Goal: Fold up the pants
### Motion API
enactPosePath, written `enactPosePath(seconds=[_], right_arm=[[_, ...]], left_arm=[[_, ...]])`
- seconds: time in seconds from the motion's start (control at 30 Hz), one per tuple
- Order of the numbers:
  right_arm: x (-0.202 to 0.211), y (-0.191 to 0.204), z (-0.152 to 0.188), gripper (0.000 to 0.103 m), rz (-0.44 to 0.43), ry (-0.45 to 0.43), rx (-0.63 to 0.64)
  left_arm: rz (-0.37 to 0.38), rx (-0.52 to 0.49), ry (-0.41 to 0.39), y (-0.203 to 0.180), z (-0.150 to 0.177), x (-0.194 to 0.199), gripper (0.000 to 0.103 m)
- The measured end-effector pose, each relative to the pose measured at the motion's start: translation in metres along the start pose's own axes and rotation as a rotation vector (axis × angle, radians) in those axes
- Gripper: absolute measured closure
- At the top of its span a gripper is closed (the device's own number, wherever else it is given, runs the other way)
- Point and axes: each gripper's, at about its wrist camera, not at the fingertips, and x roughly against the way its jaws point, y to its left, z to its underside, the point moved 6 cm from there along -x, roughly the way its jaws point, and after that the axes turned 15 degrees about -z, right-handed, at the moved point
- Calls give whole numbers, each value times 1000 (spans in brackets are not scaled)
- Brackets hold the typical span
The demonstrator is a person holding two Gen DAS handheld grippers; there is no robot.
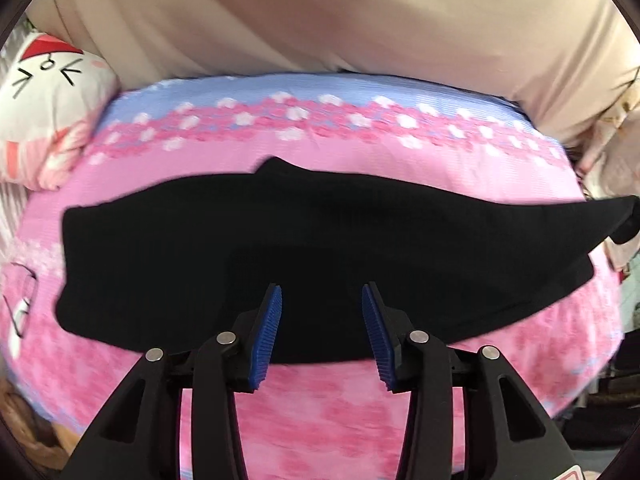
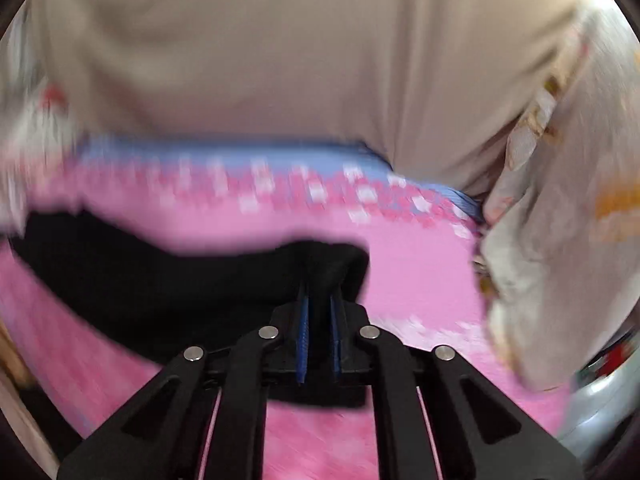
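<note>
Right gripper (image 2: 319, 280) pinching the pants (image 1: 248, 256) at their right end; left gripper (image 1: 322, 300) spread, empty.
Pants lie long across the pink bedsheet (image 1: 320, 412); I judge a fold starting—next I carry this end leftward.

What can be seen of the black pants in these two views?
The black pants are a dark, matte, soft-looking fabric lying stretched sideways across the pink flowered bedcover, apparently already doubled lengthwise. A small peak sticks up along the far edge, and the right end tapers to a point. The left gripper hovers open above the near edge, holding nothing. In the blurred right wrist view, the right gripper is shut on a bunched end of the pants, lifting it off the cover.
</note>
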Motion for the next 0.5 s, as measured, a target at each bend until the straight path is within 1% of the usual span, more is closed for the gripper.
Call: enactPosePath(seconds=[0.03,0.07,0.1,0.13,0.17,0.23,0.27,0.3,0.33,0.37,0.4,0.47,0.5], right_arm=[[-20,-14,33,67,61,156,15],[-38,-28,69,63,102,301,2],[-49,-41,100,65,158,406,0],[-50,-50,118,65,210,444,-16],[-47,-56,127,65,223,437,-61],[-31,-63,125,63,198,329,-210],[-23,-65,120,61,172,259,-299],[-20,-64,114,50,138,212,-359],[-20,-64,106,34,86,152,-432],[-22,-64,98,29,55,111,-472],[-32,-66,88,28,33,83,-495],[-54,-65,73,29,6,77,-514],[-71,-66,63,34,-3,82,-503]], left_arm=[[8,-19,4,-10,4,0,61],[8,-36,7,-15,7,-2,61],[4,-55,11,-22,10,-3,61],[-9,-75,21,-25,13,-6,60],[-3,-85,34,-30,16,-6,61],[1,-88,46,-38,20,-5,60],[-4,-95,51,-43,22,-5,60],[-9,-101,53,-45,23,-6,60],[-10,-102,57,-50,24,-6,60],[0,-102,62,-55,23,-6,60],[7,-102,66,-60,23,-7,60],[15,-122,69,-73,23,-4,60],[13,-133,65,-77,23,-3,59]])
